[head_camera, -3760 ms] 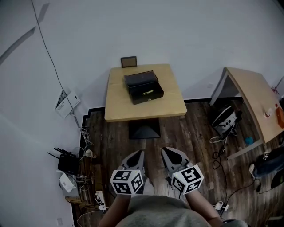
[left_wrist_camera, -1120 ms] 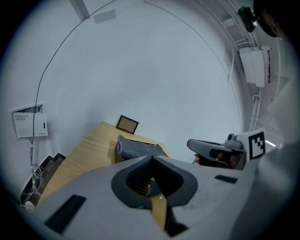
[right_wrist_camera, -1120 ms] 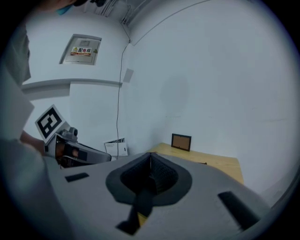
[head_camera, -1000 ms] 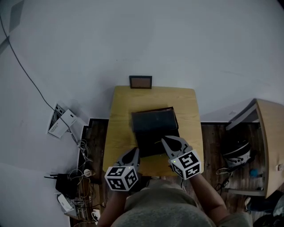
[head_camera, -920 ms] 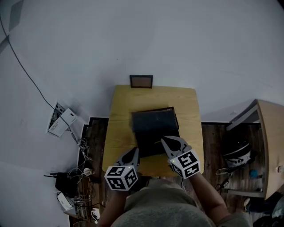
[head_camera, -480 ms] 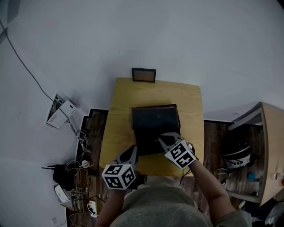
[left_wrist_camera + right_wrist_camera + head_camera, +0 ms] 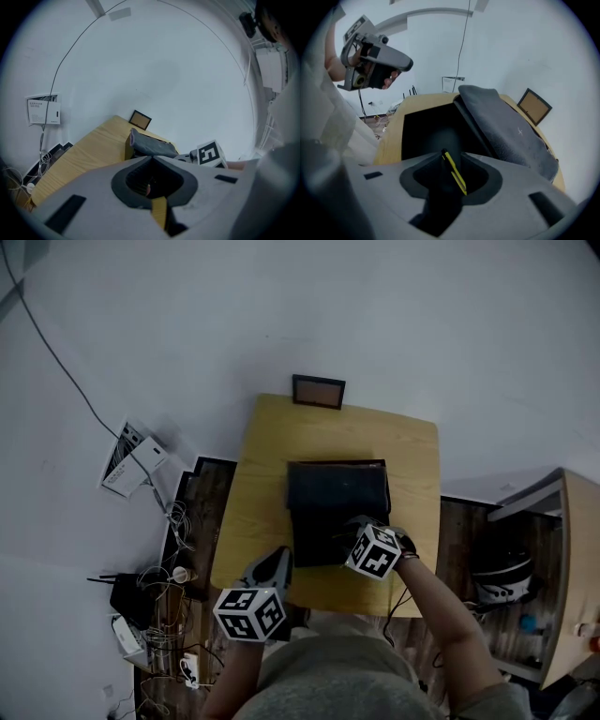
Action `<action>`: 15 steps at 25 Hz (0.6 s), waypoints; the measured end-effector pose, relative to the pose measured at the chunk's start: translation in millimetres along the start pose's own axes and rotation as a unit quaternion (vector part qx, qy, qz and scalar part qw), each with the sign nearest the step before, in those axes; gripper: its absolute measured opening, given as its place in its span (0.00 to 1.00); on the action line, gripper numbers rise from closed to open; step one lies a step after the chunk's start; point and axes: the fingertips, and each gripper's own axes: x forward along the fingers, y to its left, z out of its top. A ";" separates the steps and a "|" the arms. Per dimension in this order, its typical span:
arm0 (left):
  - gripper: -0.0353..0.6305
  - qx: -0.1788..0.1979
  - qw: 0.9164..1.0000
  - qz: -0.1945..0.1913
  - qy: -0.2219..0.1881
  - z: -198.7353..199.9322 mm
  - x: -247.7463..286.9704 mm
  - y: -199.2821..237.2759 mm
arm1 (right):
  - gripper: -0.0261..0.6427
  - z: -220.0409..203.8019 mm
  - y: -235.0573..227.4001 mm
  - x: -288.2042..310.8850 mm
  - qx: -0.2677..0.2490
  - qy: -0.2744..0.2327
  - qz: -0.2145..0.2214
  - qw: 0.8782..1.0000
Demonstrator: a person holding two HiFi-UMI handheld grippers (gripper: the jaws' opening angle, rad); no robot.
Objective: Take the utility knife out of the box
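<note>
**Right jaws over the knife in the box**

The left gripper point(image 7: 151, 157) hangs at the near edge of the counter point(image 7: 272, 456), jaws together on nothing. The right gripper point(image 7: 451, 154) points steeply down into the open box point(image 7: 314, 540). Its jaws have just been opening to a narrow gap, and the yellow knife point(image 7: 455, 174) inside the box shows between them, unpressed. Behind, the lid point(image 7: 337, 486) is tilted back. A small frame point(image 7: 318, 391) stands against the wall at the far edge

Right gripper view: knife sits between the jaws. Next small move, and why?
Probably close the right gripper on the utility knife: its jaws have just been opening, the knife lies between them in the open box, seemingly not yet gripped.
</note>
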 end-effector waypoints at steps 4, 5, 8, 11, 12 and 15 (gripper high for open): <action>0.06 -0.005 1.000 0.001 0.000 -0.6 -0.1 1.6 | 0.19 -11.0 -0.5 13.1 -0.035 0.039 0.013 0.999; 0.06 -0.005 1.000 0.001 0.000 -0.4 0.2 1.7 | 0.19 -13.1 -0.2 15.9 -0.042 0.047 0.017 0.998; 0.06 -0.005 1.000 0.001 -0.001 -0.3 1.3 1.5 | 0.19 -20.5 -0.7 22.8 -0.059 0.066 0.023 0.996; 0.06 -0.006 1.000 0.001 -0.001 -0.7 1.3 1.1 | 0.18 -24.1 -1.5 26.6 -0.063 0.074 0.024 0.995; 0.06 -0.007 1.000 0.000 -0.001 -0.7 1.1 1.1 | 0.18 -23.8 -2.0 27.0 -0.061 0.073 0.023 0.995; 0.06 -0.008 1.000 0.001 -0.002 -1.5 -0.1 2.2 | 0.15 -23.1 -4.1 27.0 -0.067 0.073 0.014 0.995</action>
